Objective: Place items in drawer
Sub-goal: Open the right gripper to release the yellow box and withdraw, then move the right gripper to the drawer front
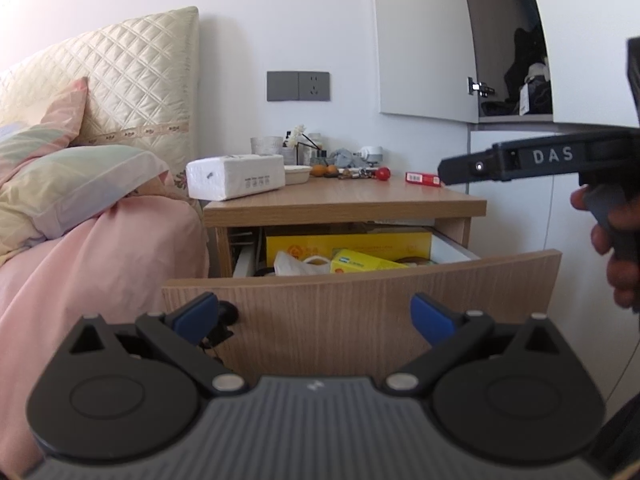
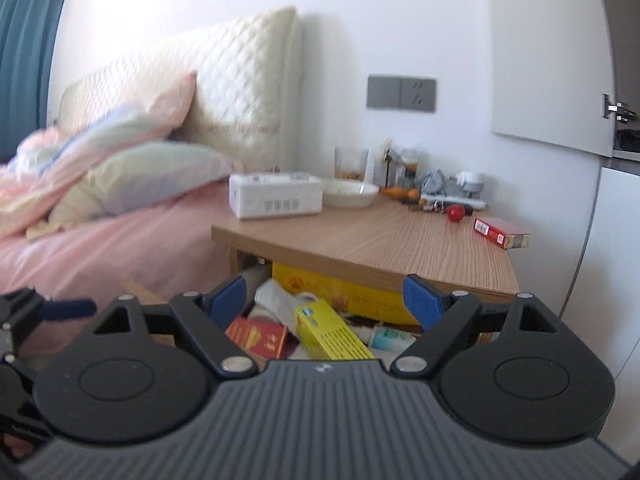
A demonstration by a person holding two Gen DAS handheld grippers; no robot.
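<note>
The wooden nightstand's drawer (image 1: 360,300) is pulled open and holds a yellow box (image 1: 348,242), a yellow-blue carton (image 2: 332,332), a red pack (image 2: 258,336) and a white bag (image 1: 296,264). On the nightstand top (image 2: 380,236) lie a red cigarette pack (image 2: 500,232), a red ball (image 2: 455,213) and a tissue pack (image 2: 276,199). My left gripper (image 1: 314,318) is open and empty in front of the drawer front. My right gripper (image 2: 326,300) is open and empty above the open drawer; in the left wrist view it (image 1: 448,174) reaches in from the right.
A bed with pink sheets (image 1: 80,260) and pillows (image 1: 72,184) adjoins the nightstand on the left. A bowl (image 2: 350,194), a glass (image 2: 351,164), keys and small bottles crowd the back of the top. An open white cupboard door (image 1: 424,40) hangs at the right.
</note>
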